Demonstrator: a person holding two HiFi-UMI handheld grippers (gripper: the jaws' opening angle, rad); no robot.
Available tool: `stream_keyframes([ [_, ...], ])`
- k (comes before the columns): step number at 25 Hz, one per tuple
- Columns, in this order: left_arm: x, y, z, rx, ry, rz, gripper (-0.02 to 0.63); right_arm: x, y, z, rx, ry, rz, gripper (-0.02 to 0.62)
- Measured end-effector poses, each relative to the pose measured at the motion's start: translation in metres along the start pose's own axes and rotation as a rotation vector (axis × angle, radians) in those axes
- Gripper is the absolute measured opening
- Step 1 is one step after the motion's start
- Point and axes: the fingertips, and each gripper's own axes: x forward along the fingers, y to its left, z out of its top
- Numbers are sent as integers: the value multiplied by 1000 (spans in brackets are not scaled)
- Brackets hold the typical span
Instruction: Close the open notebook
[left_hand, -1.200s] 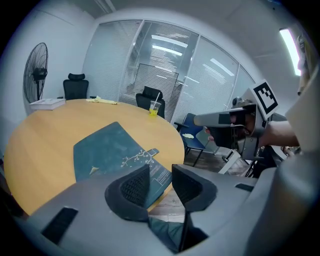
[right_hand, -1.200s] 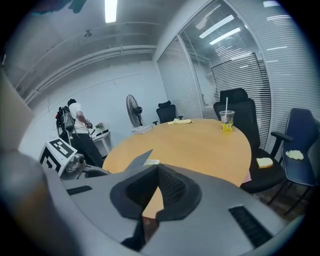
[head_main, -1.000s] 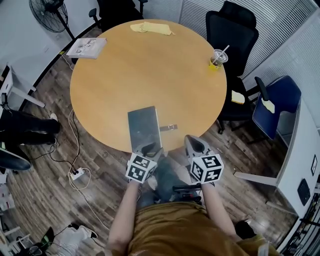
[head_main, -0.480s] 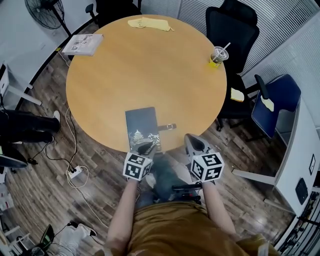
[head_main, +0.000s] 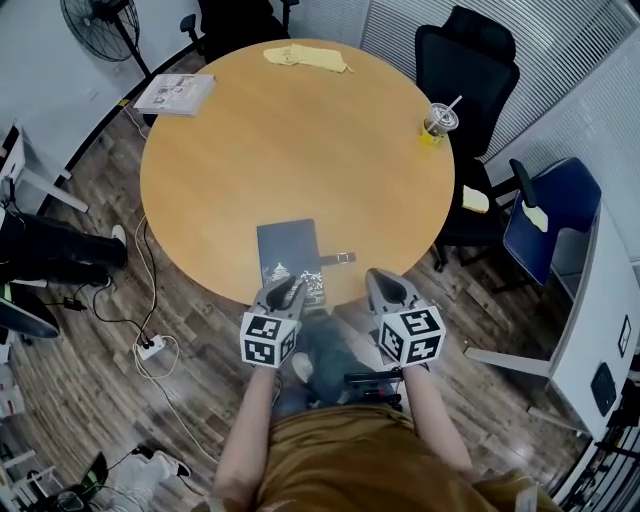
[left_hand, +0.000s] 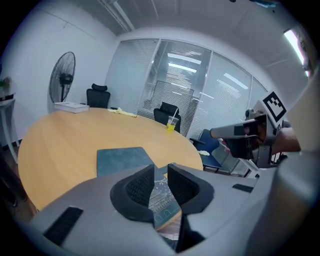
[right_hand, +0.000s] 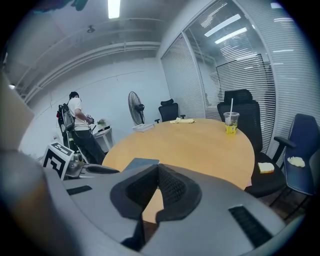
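Observation:
The notebook (head_main: 285, 250) lies shut on the round wooden table (head_main: 300, 130) near its front edge. Its dark cover with a white drawing faces up, and its strap (head_main: 340, 258) sticks out to the right. My left gripper (head_main: 283, 287) hovers just over the notebook's near edge. Its jaws have just been opening a little and stand narrowly open with nothing between them. The left gripper view shows the cover (left_hand: 122, 160) beyond the fingers (left_hand: 137, 187). My right gripper (head_main: 380, 278) is shut, off the table's front edge, to the right of the notebook (right_hand: 137, 164).
At the table's far side are a drink cup with a straw (head_main: 437, 118), a yellow cloth (head_main: 303, 57) and a stack of papers (head_main: 175, 93). A black chair (head_main: 465, 60) and a blue chair (head_main: 555, 210) stand to the right, a fan (head_main: 95, 20) at the far left.
One second ago the notebook showed a pale grey face; now its dark cover lies flat and shut. The left gripper has drawn back toward me, off the notebook. The right gripper stayed put.

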Motion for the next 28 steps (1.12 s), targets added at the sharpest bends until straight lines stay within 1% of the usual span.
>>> stream_keyframes([
  [3, -13, 5, 16, -24, -53, 15, 103, -4, 8, 6, -5, -27, 10, 11],
  [7, -39, 9, 44, -62, -149, 34, 88, -13, 19, 17, -57, -70, 7, 11],
  [9, -54, 10, 58, -66, -191, 49, 74, -17, 26, 23, -75, -92, 8, 11],
  [12, -72, 10, 76, -63, -232, 73, 71, -24, 34, 31, -89, -125, 5, 11],
  [18, -105, 2, 102, -49, -329, 109, 57, -42, 52, 45, -131, -188, -5, 11],
  [22, -123, -5, 108, -47, -369, 120, 57, -58, 61, 49, -152, -220, -4, 11],
  [28, -141, -15, 112, -16, -393, 146, 55, -73, 69, 51, -165, -256, -4, 11],
])
